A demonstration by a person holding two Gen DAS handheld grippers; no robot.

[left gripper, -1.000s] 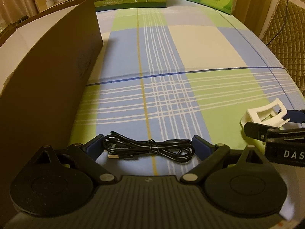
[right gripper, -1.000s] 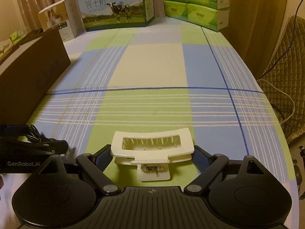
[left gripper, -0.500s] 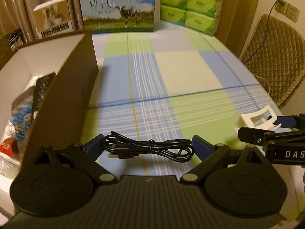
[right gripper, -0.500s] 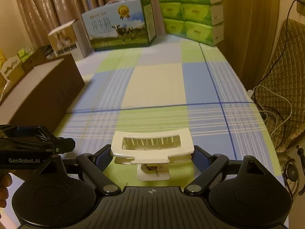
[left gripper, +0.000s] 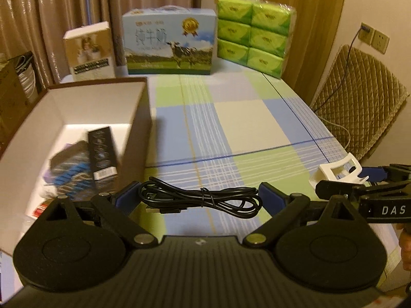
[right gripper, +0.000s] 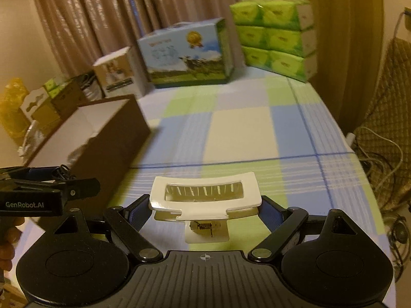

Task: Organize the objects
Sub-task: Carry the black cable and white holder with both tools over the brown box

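- A coiled black cable [left gripper: 200, 200] is clamped between the blue pads of the left gripper [left gripper: 199, 197], just right of the open cardboard box [left gripper: 138, 133].
- A white hair clip [right gripper: 205, 195] is gripped by the widely spread right gripper [right gripper: 205, 208], further right of the box, above the checked tablecloth [left gripper: 246, 125].
- A dark remote-like item [left gripper: 101, 151] is seen inside the box.

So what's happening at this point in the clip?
A person is tidying a table with a handheld gripper in each hand. The left gripper is clamped on a coiled black USB cable, the right gripper on a white hair claw clip. Both things are held in the air above the checked tablecloth. Beside the left gripper stands an open cardboard box, which already holds a few items.
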